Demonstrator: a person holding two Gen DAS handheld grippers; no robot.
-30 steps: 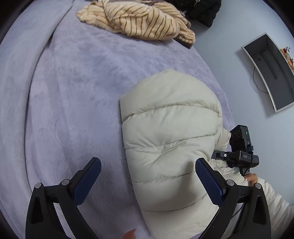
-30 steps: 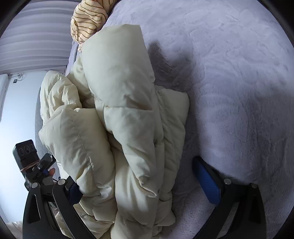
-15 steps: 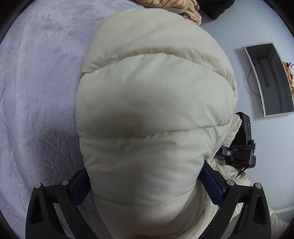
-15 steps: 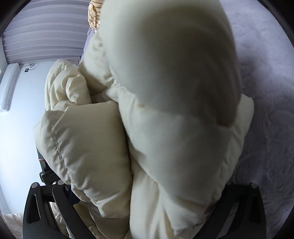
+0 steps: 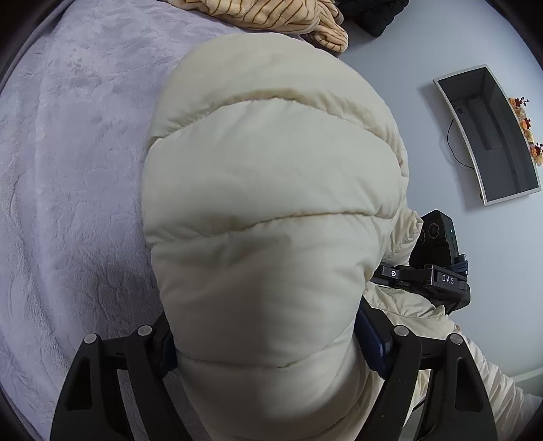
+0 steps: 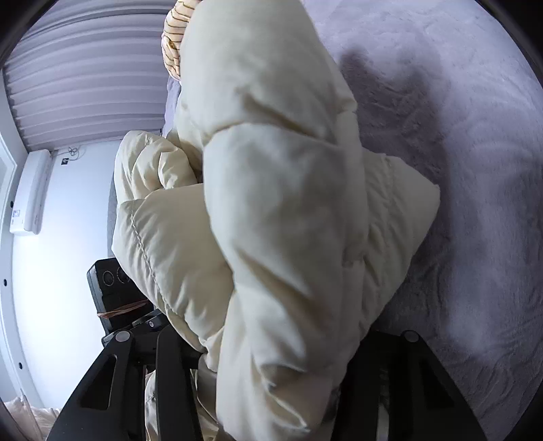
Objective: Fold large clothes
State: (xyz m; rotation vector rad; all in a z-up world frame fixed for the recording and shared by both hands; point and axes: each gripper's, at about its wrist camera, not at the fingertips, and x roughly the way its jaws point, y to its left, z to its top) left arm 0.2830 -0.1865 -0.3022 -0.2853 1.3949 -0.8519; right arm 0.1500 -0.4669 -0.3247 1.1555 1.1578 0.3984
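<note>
A cream puffer jacket [image 5: 271,186] lies bunched on the lilac bed blanket [image 5: 68,169]. My left gripper [image 5: 268,342] has a thick quilted fold of it between its blue pads [image 5: 371,339]. Its jaws are closing and the pads press into the padding. In the right wrist view the same jacket [image 6: 281,203] fills the middle. My right gripper [image 6: 271,352] is closing on a crumpled bundle of it, which hides both pads. Each gripper's black body shows at the edge of the other's view.
A tan striped garment [image 5: 271,17] and a black one [image 5: 376,17] lie at the bed's far end. A wall screen [image 5: 492,135] hangs beyond the bed's right edge. Pleated curtains [image 6: 85,84] and a white wall unit [image 6: 30,193] are behind. Blanket [image 6: 475,169] stretches right of the jacket.
Both grippers moved in onto the jacket, which went from lying ahead of the wide jaws to filling the gap. Both pairs of fingers have drawn inward against the padding, the right pair more.
</note>
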